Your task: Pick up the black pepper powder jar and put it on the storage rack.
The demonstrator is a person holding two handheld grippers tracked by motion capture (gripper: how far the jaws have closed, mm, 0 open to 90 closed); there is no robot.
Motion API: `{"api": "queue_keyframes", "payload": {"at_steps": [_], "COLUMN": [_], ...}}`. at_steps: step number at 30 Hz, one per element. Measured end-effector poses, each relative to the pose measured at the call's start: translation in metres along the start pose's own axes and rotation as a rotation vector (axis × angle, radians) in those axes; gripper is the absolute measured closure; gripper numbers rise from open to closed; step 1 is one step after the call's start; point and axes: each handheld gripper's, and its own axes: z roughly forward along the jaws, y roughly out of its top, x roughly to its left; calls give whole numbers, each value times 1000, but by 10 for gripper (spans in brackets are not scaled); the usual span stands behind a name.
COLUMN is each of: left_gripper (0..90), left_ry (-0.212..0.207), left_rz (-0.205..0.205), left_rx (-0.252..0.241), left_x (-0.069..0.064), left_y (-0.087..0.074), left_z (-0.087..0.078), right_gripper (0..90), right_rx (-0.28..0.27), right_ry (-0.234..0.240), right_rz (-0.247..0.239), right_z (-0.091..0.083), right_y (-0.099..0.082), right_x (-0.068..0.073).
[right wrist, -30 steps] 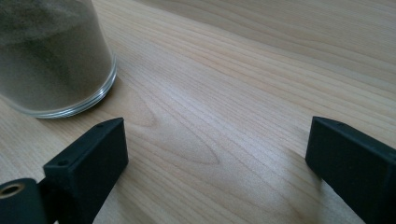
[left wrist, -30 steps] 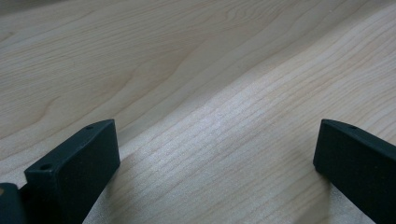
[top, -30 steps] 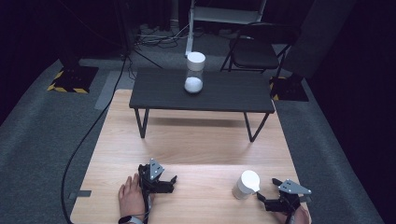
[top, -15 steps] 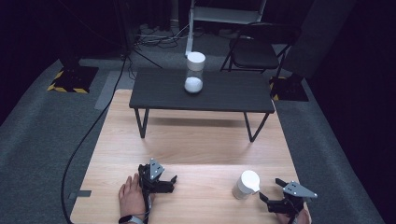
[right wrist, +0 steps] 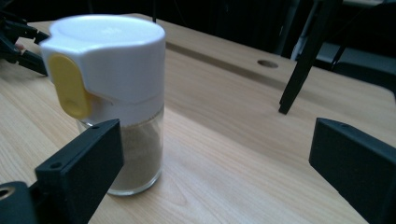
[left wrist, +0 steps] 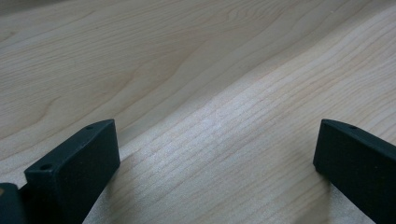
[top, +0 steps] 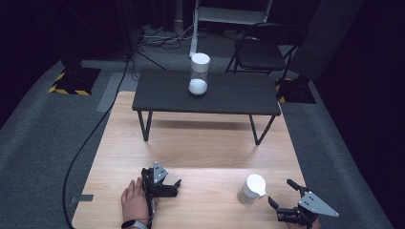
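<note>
A glass jar [top: 251, 188] with a white lid stands upright on the wooden table [top: 200, 152], near its front right. In the right gripper view the jar [right wrist: 112, 102] holds brownish powder and has a yellow tab on its lid. My right gripper [top: 280, 192] is just right of it, open, its jaws having just been opening further. Nothing is between them [right wrist: 215, 154]; the jar stands just outside the left jaw. My left gripper [top: 175, 188] rests open on the table at the front left, held by a hand, with bare wood between its jaws [left wrist: 215, 149].
A low black table [top: 229, 95] stands on the far half of the wooden table and carries a second white-lidded jar [top: 199, 74]. A folding chair [top: 262, 47] and a stand are behind it. A black cable [top: 90, 138] runs over the grey carpet at the left.
My right gripper has drawn back from the jar, toward the right and the near edge, with its jaws a little wider. The jar and the left gripper have stayed put.
</note>
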Motion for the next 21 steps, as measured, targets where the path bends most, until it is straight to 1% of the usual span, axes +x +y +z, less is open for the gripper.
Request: {"api": "queue_keyframes", "payload": {"at_steps": [1, 5, 8, 11, 14, 21], "left_gripper": [0, 0, 0, 0, 0, 0], "left_ry": [0, 0, 0, 0, 0, 1], "left_rz": [0, 0, -2, -2, 0, -2], "left_rx": [0, 0, -1, -1, 0, -1], "left_x": [0, 0, 0, 0, 0, 0], "left_y": [0, 0, 0, 0, 0, 0], "left_z": [0, 0, 0, 0, 0, 0], "right_gripper": [30, 29, 30, 30, 30, 28], "right_rx": [-1, -13, -32, -54, -57, -70], "right_ry": [-7, -7, 4, 36, 71, 113], "right_rz": [-4, -2, -5, -9, -33, -48], "right_z": [-1, -2, -5, -6, -4, 1], "right_y": [1, 0, 0, -1, 1, 5], "right_x": [2, 2, 1, -1, 1, 6]}}
